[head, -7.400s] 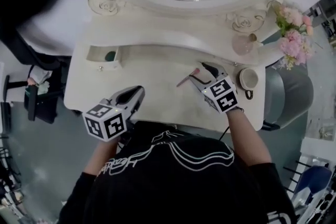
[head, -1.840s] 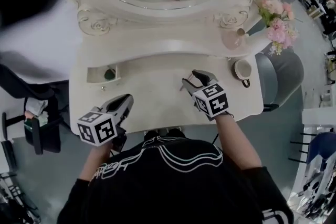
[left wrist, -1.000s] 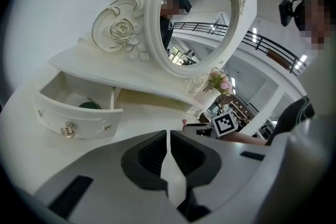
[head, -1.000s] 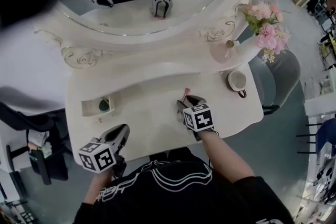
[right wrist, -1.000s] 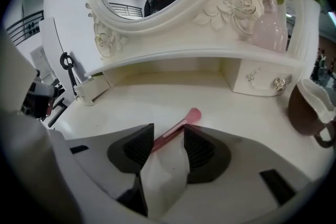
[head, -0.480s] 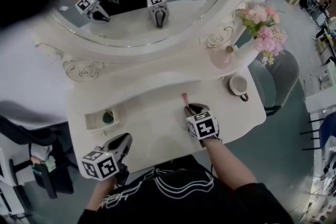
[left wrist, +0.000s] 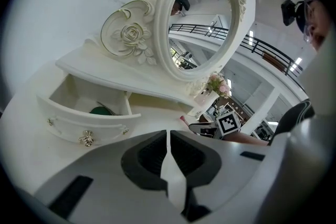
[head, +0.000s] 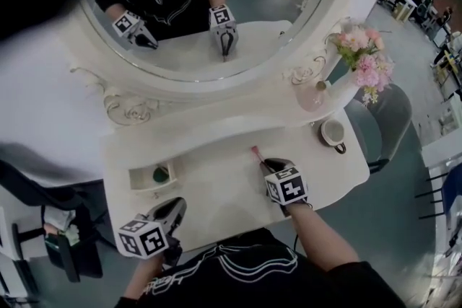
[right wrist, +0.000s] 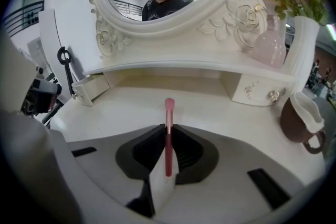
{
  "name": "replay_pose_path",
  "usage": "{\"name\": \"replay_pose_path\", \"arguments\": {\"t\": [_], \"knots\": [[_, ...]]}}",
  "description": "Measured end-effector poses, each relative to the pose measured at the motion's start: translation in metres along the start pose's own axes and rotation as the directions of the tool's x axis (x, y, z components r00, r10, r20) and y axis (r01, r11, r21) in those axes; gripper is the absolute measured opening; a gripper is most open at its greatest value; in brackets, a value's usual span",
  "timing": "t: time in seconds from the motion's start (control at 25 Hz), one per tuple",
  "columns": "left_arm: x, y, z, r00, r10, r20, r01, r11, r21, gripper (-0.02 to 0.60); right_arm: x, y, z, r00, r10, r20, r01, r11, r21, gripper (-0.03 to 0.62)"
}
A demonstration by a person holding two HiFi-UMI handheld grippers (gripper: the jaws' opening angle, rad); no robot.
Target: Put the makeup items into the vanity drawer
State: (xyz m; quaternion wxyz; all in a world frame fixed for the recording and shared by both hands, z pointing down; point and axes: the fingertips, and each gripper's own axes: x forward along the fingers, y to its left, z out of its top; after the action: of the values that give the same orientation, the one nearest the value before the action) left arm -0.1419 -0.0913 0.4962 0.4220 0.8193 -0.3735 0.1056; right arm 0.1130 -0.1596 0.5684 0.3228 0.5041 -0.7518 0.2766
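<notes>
Because the brush [right wrist: 168, 113] is a thin, stiff, light stick with a smooth handle, it should lift with almost no effort, but it could swivel or slip if pinched off-centre. Nearest the person, the left tongs [left wrist: 168, 134] hang over the front edge of the table [head: 216, 187], jaws together and holding nothing. A little further in, the right tongs [right wrist: 168, 127] are closing on the brush. The pads meet its handle on both sides, and the pink bristle tip pokes out ahead toward the mirror [head: 195, 18]. Whether the brush is clear of the table is hard to say from these views. The hold sits on the handle, behind the bristles, which looks the right place — the soft head would squash and might smear the pads. Further off to the left, the drawer [left wrist: 86, 122] stands pulled open with a green thing [left wrist: 100, 110] inside — the brush is well apart from it and would probably need turning to lie along it.
</notes>
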Motion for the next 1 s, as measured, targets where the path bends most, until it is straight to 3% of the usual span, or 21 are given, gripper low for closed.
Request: {"name": "replay_pose_path", "arguments": {"t": [0.24, 0.48, 1.0], "knots": [[-0.018, 0.009, 0.003, 0.999, 0.006, 0.053, -0.004, 1.000, -0.029, 0.040, -0.014, 0.052, 0.035, 0.991, 0.128, 0.029, -0.124, 0.985, -0.117, 0.064], [-0.046, 0.027, 0.005, 0.992, 0.052, 0.117, -0.044, 0.997, -0.070, 0.040, -0.018, 0.115, 0.073, 0.962, 0.270, 0.043, -0.250, 0.933, -0.259, 0.064], [-0.109, 0.065, -0.011, 0.962, 0.181, 0.205, -0.147, 0.975, -0.169, 0.040, -0.004, 0.255, 0.115, 0.841, 0.538, -0.053, -0.485, 0.707, -0.514, 0.064]]}}
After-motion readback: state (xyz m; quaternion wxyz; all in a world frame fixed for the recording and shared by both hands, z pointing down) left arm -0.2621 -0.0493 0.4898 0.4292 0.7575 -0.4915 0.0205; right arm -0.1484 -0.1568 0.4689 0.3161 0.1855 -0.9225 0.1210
